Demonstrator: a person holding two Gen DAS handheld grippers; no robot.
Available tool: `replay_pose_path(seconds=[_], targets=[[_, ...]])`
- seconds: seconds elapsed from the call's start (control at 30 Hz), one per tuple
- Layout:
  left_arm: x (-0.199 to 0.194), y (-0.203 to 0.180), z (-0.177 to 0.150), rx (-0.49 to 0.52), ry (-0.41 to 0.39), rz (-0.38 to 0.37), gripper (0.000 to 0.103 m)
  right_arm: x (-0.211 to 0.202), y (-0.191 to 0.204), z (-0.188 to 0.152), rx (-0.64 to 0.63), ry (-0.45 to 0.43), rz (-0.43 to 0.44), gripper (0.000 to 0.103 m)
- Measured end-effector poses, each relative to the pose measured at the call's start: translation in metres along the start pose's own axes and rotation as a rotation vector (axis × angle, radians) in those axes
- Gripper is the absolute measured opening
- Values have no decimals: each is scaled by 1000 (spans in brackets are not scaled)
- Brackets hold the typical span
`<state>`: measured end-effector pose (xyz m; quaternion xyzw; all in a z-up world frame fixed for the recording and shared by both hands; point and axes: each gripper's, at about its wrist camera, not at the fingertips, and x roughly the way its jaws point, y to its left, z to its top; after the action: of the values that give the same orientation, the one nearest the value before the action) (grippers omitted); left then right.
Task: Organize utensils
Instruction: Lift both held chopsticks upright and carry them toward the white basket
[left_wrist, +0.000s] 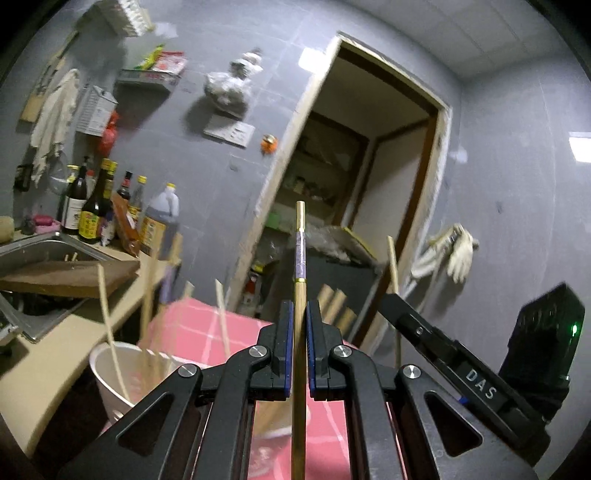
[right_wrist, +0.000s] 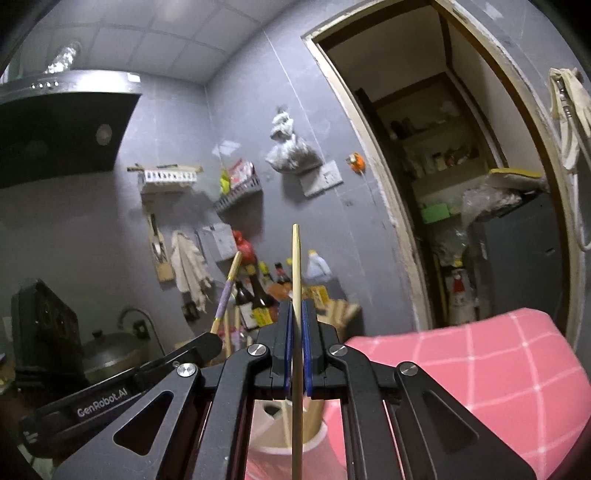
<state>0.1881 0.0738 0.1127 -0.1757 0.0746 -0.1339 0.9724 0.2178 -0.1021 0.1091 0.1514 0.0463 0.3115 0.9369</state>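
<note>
Black left gripper is clamped on a purple-banded chopstick pointing up; right gripper pinches a plain bamboo chopstick. Just below sits a white cup holding more sticks, pink checked cloth behind.

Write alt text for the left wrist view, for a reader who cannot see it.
The left tongs clamp an upright wooden chopstick with a purple patterned band, held above a white cup of more chopsticks on a pink checked cloth. The right tongs hold another chopstick alongside. Behind are sauce bottles, a sink, a grey wall and a doorway.
</note>
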Motion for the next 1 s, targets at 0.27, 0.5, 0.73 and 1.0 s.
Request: replay_pose_path(seconds=[0.27,0.5,0.73,1.0], targets=[[-5,50,33,-35,-149,95,4,23,6,-2,-11,-145,35,3],[2,84,46,-44,-233,163,4,39,4,-7,-39,-195,12,3],[13,102,39,-57,-272,216,4,43,2,-16,-53,-216,-5,3],[19,104,27,-80,-293,241,4,46,1,-22,-54,-232,-14,3]])
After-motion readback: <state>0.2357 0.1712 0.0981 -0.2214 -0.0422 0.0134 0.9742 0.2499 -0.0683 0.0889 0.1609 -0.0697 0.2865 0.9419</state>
